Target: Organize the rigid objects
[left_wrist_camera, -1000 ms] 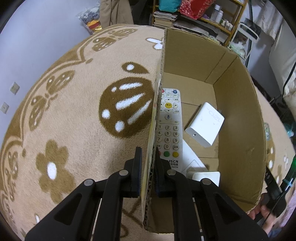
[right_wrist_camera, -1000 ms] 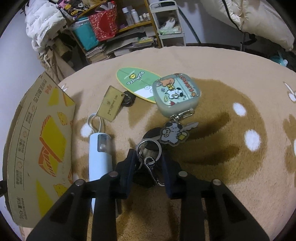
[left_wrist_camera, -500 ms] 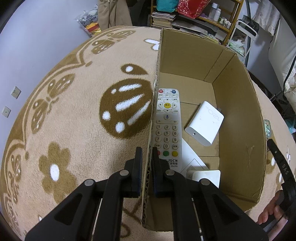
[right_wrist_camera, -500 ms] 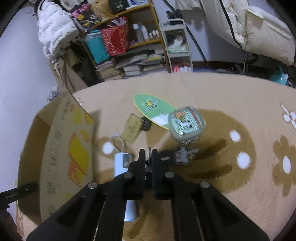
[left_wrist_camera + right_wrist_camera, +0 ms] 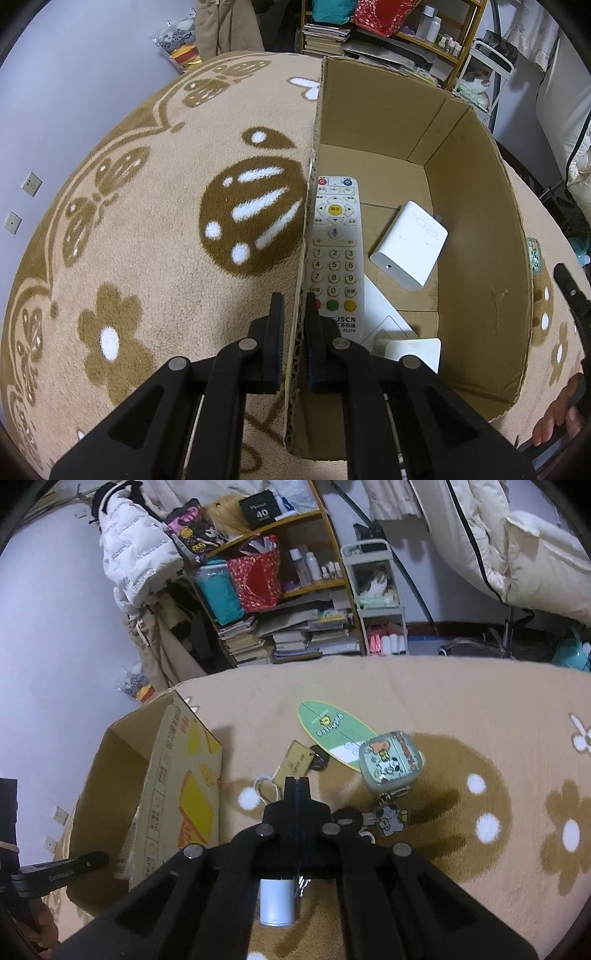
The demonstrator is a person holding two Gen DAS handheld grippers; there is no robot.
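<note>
Left tool (image 5: 293,300) is clenched on the near wall of the cardboard box (image 5: 480,258), with the corrugated edge pinched between the pads, so the box is steadied on the carpet (image 5: 443,701). A remote (image 5: 334,258) and a white charger (image 5: 410,245) are already seen lying inside, the remote along the gripped wall. Right tool (image 5: 296,781) is pressed fully together above the loose items. A sliver of metal clip (image 5: 302,884) shows under it, but whether that clip is actually caught cannot be told. A black fob (image 5: 347,816) and a dog charm (image 5: 391,818) are seen just beside the tool, the charm hanging off the cartoon earbud case (image 5: 389,764), which rests on the carpet. A gold tag (image 5: 293,764), a green oval card (image 5: 332,731) and a pale blue cylinder (image 5: 276,904) are left on the carpet near the box. The step is judged to be carrying the key bunch to the box. To do it well, the grip should be checked first, since a thin clip is easily slipped. The lift should be kept slow so that a snag between bunch and case is noticed. The bunch should be brought over the open top and let go low, in the free floor area beside the charger. The box wall should be held firm throughout, without being bent inward.
</note>
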